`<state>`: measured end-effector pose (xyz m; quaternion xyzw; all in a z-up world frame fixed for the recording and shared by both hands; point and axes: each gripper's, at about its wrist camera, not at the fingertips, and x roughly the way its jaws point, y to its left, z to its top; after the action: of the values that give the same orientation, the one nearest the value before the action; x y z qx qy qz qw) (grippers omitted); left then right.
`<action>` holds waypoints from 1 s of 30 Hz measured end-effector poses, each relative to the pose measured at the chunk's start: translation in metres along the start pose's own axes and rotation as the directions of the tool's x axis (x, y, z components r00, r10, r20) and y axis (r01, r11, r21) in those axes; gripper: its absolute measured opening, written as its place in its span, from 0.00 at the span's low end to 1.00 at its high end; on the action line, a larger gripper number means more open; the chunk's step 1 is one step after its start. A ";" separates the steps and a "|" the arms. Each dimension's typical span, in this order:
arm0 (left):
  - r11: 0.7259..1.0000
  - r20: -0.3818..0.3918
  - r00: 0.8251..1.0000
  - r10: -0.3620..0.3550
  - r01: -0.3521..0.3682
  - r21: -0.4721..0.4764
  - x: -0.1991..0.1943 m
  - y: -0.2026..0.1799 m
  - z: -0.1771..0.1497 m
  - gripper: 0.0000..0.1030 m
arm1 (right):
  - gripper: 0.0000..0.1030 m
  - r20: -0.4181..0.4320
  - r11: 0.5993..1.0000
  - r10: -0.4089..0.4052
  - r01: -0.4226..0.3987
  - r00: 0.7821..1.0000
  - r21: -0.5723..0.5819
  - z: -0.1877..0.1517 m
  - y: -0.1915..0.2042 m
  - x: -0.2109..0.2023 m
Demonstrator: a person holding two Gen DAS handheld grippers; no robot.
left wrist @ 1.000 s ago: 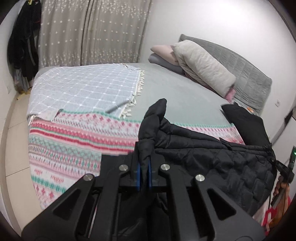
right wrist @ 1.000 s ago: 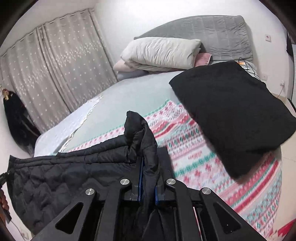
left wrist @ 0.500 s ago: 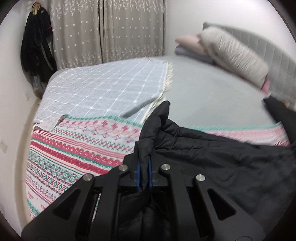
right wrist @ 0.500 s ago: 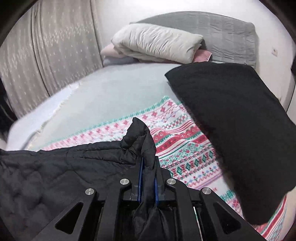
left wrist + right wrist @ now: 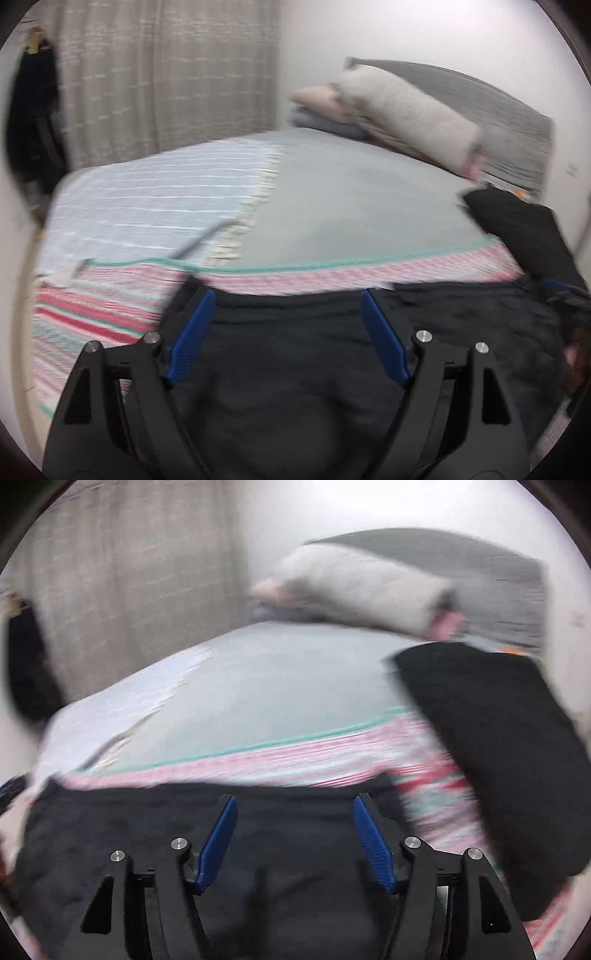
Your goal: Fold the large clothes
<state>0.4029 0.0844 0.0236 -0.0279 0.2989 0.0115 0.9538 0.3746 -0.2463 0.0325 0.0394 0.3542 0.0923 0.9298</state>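
A black quilted jacket [image 5: 295, 354] lies flat on the pink patterned blanket [image 5: 92, 314] at the near edge of the bed. It also shows in the right wrist view [image 5: 295, 830]. My left gripper [image 5: 286, 299] is open just above the jacket's far edge, holding nothing. My right gripper [image 5: 291, 805] is open over the same jacket, holding nothing. Both views are blurred by motion.
A black folded garment [image 5: 498, 738] lies on the bed at the right. A light blue checked throw [image 5: 147, 199] covers the bed's left side. Pillows [image 5: 399, 110] stack by the grey headboard [image 5: 498, 107]. Curtains [image 5: 166, 74] and hanging dark clothes [image 5: 33, 110] are at the back left.
Both grippers have opened and let go of the jacket, which now lies flat on the blanket. Both cameras have dropped lower and are moving.
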 end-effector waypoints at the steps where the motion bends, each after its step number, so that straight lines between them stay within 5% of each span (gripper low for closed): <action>1: 0.998 -0.003 0.998 -0.059 0.059 0.022 0.003 -0.012 -0.003 0.79 | 0.64 -0.027 0.998 0.060 -0.061 0.998 -0.024 -0.003 0.016 0.004; 3: 0.994 -0.039 0.997 -0.066 0.069 0.079 0.017 -0.032 -0.012 0.79 | 0.64 -0.081 0.984 0.154 -0.160 0.985 -0.075 -0.012 0.046 0.015; 5: 0.991 -0.123 0.992 -0.027 0.043 0.123 0.042 -0.037 -0.023 0.79 | 0.64 -0.131 0.976 0.153 -0.171 0.979 -0.135 -0.021 0.063 0.032; 8: 0.992 -0.254 0.966 0.045 -0.013 0.126 0.078 -0.005 -0.031 0.79 | 0.64 -0.190 0.982 0.024 -0.058 0.981 -0.177 -0.031 0.047 0.063; 11: 0.983 -0.269 0.949 0.165 -0.136 0.123 0.092 0.054 -0.031 0.79 | 0.64 -0.230 0.992 -0.058 0.030 0.971 -0.123 -0.034 -0.008 0.081; 13: 0.954 -0.282 0.912 0.297 -0.270 0.131 0.097 0.092 -0.029 0.79 | 0.64 -0.246 0.988 -0.145 0.130 0.958 -0.079 -0.030 -0.052 0.083; 15: 0.921 -0.284 0.877 0.389 -0.368 0.124 0.093 0.124 -0.027 0.79 | 0.64 -0.262 0.955 -0.297 0.288 0.918 -0.071 -0.028 -0.092 0.079; 18: 0.889 -0.258 0.851 0.457 -0.444 0.110 0.074 0.146 -0.021 0.79 | 0.64 -0.261 0.941 -0.324 0.337 0.909 0.006 -0.031 -0.132 0.056; 21: 0.926 -0.196 0.906 0.375 -0.375 0.037 0.036 0.137 -0.017 0.79 | 0.65 -0.205 0.920 -0.388 0.390 0.899 -0.034 -0.031 -0.132 0.033; 24: 0.979 -0.124 0.972 0.201 -0.204 -0.011 -0.008 0.101 -0.021 0.79 | 0.65 -0.154 0.954 -0.300 0.298 0.941 -0.036 -0.033 -0.108 0.008; 27: 0.998 -0.091 0.994 0.064 -0.061 0.032 -0.031 0.059 -0.034 0.80 | 0.65 -0.113 0.984 -0.168 0.160 0.979 -0.072 -0.037 -0.057 -0.005; 30: 0.998 -0.119 0.992 -0.039 0.046 0.050 -0.039 0.030 -0.054 0.80 | 0.66 -0.123 0.990 -0.041 0.024 0.992 -0.137 -0.053 -0.012 -0.010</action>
<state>0.3392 0.1105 0.0002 -0.0097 0.3544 -0.0184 0.9349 0.3336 -0.2595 -0.0026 -0.0353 0.4055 0.1034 0.9075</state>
